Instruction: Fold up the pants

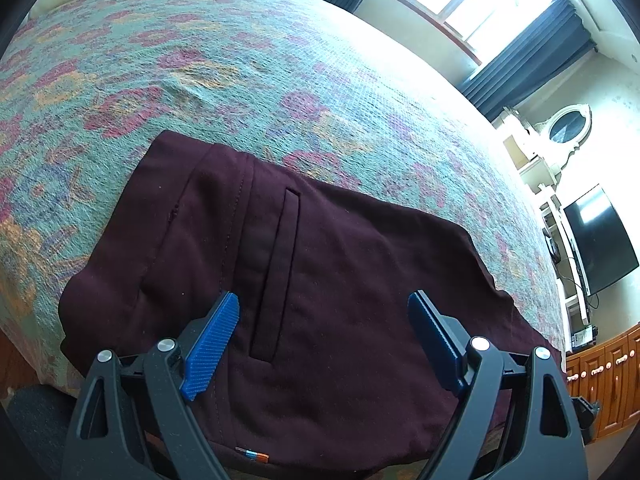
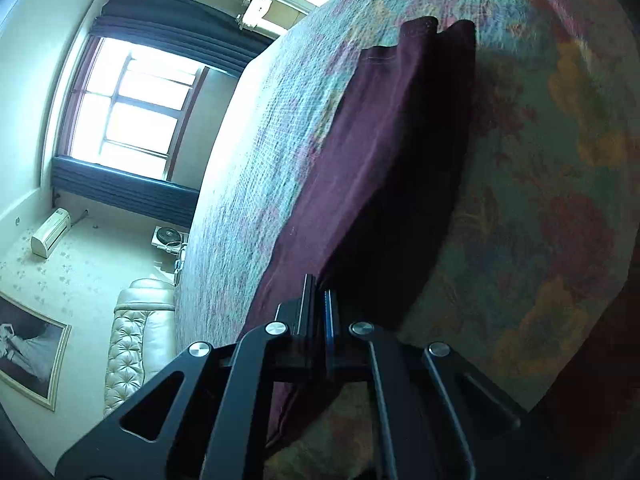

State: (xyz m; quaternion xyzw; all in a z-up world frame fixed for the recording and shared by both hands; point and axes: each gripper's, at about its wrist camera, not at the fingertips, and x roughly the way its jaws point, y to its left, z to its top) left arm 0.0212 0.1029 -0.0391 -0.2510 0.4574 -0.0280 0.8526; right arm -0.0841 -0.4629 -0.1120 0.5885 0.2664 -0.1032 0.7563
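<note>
Pinching the pants for folding, the right gripper is clamped while the left gripper is held apart above them near the bed edge.

Bed w/ floral teal-pink bedspread; maroon pants lie folded directly on it, near bed edge.
</note>
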